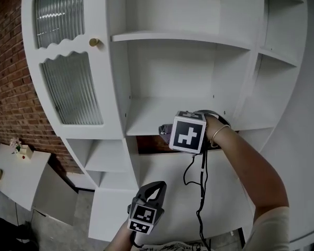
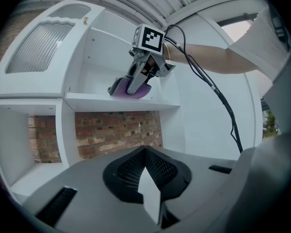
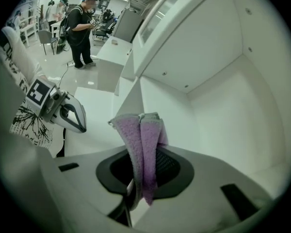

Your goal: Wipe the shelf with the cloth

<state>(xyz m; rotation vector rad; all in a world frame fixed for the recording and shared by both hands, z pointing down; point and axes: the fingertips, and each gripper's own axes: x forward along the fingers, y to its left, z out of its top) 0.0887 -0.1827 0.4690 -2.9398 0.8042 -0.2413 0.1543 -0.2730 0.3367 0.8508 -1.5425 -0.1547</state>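
Cloth (image 3: 143, 149) on white shelf (image 1: 152, 118), brick wall (image 1: 10, 88)

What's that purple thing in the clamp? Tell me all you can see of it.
It is a lilac cloth, fuzzy like terry or microfibre, folded into a thick wad. The right gripper is shut on it, so folded edges stick out beyond the jaws. In the left gripper view it rests on the white shelf.
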